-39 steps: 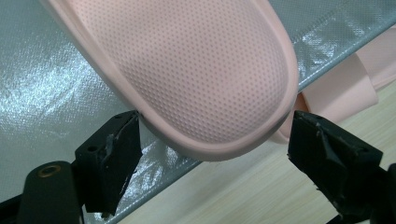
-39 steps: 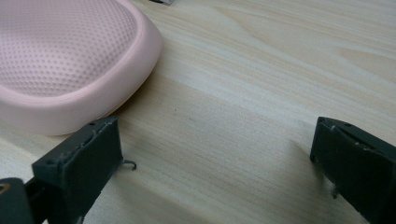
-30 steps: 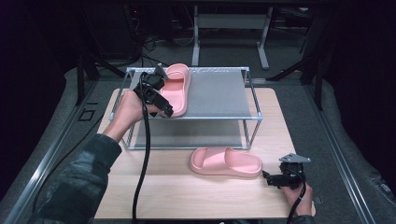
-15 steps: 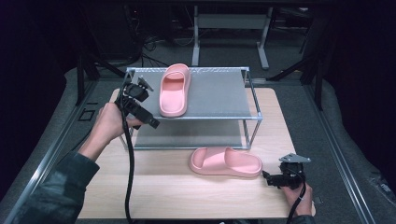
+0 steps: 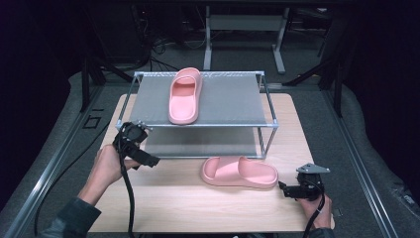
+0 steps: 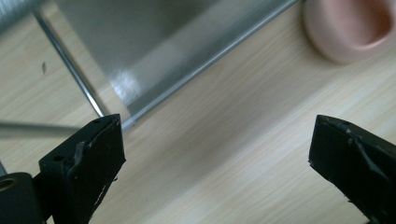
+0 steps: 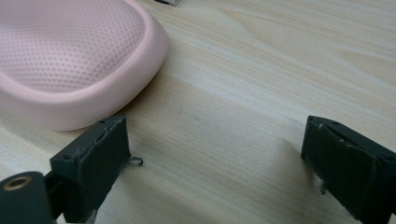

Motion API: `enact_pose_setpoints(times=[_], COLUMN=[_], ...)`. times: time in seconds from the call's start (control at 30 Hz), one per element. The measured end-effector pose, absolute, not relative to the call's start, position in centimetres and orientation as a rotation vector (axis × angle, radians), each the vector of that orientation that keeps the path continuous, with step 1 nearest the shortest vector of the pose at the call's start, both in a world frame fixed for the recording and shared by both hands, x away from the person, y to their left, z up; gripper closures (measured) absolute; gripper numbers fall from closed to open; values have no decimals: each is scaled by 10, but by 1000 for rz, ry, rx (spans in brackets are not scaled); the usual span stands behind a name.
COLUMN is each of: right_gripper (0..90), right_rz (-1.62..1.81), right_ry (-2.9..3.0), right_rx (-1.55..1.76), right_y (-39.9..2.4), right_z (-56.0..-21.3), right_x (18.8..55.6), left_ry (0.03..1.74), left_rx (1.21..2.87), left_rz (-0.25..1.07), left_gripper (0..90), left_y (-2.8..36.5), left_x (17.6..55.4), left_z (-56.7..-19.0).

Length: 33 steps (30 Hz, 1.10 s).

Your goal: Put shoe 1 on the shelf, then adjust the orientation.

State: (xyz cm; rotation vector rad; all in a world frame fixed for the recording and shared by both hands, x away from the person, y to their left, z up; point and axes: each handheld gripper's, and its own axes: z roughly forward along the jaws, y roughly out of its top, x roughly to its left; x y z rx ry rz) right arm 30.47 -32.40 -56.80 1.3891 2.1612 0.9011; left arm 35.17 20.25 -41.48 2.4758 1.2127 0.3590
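Pink slipper (image 6: 348,28) cut off, perhaps blurred, beyond wide-open empty left gripper (image 6: 215,158); right gripper (image 7: 215,163) likewise.

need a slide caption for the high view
One pink slipper on the rack, its mate on the table between two open grippers.

A pale wooden worktop (image 5: 198,208) with rounded corners stands on a grey carpeted floor (image 5: 356,129). A metal rail (image 5: 54,163) runs along the floor on the left of the worktop and another rail (image 5: 366,183) on the right. Behind, in the dark, stands a light-coloured frame (image 5: 242,22) on two legs, with loose cables (image 5: 168,47) lying near it.
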Motion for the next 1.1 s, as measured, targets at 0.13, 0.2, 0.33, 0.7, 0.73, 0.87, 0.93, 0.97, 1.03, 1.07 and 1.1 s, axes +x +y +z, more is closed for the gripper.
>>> enact_pose_setpoints(times=[0.13,0.2,0.33,0.7,0.73,0.87,0.93,0.97,1.03,1.07,1.1], right_gripper=[60,62,62,108,106,106,109,109,135,147,155], right_rz=[899,919,943,954,989,933,920,920,896,871,879], right_ry=[2176,2190,2185,2247,2271,2314,2343,2343,2379,2410,2419], right_rx=[1396,1402,1400,1241,1221,1157,1125,1125,1090,1057,1039], right_y=[-324,-325,-325,-301,-298,-282,-274,-274,-265,-256,-252], right_z=[-567,-565,-563,-523,-522,-515,-513,-513,-511,-509,-509], right_x=[306,304,300,290,292,296,299,299,303,307,310], left_ry=[1255,1280,1310,1331,1330,1316,1301,1301,1278,1296,1295], left_rx=[2465,2459,2409,2189,2173,2112,2083,2083,2067,2046,2050], left_rz=[374,403,392,400,421,492,518,518,519,532,532], left_gripper=[18,5,0,0,0,0,0,0,0,0,0], left_y=[215,223,234,257,258,261,263,263,266,267,267], left_x=[340,332,325,311,310,306,303,303,302,302,303], left_z=[-448,-468,-490,-551,-555,-568,-571,-571,-573,-574,-574])
